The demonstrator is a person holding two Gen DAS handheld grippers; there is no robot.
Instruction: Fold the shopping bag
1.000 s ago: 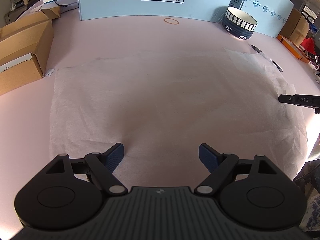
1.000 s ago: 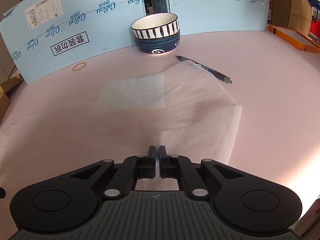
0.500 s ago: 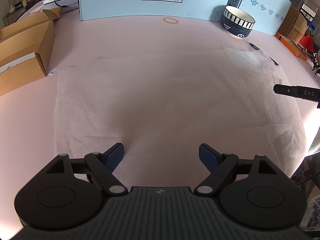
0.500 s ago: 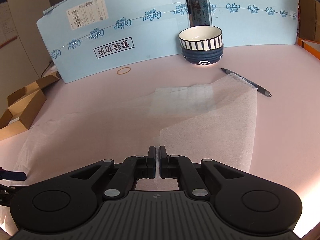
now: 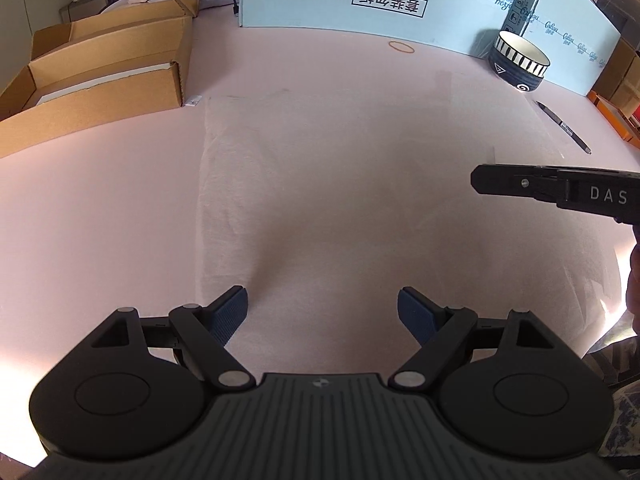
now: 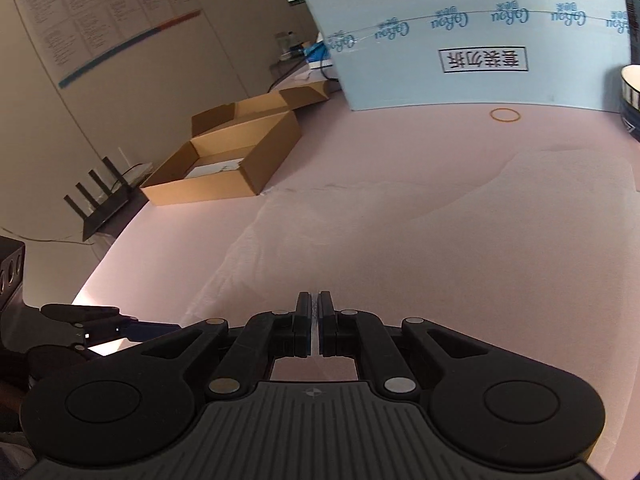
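Note:
A thin, translucent white shopping bag lies spread on the pink table. My left gripper hovers over the bag's near edge, open, with nothing between its blue pads. My right gripper is shut, and a sliver of white bag fabric shows between its pads. In the left wrist view the right gripper reaches in from the right, above the bag's right part, with a raised fold edge behind its tip. The bag ripples ahead of the right gripper.
Open cardboard boxes stand at the left. A light blue board walls off the back. In front of it are a striped bowl, a pen and a rubber band. A black router sits beyond the table's left edge.
My right gripper has swung left across the bag, still shut, and has rolled; its view now faces the boxes. The left gripper has shifted left a little and stays open.

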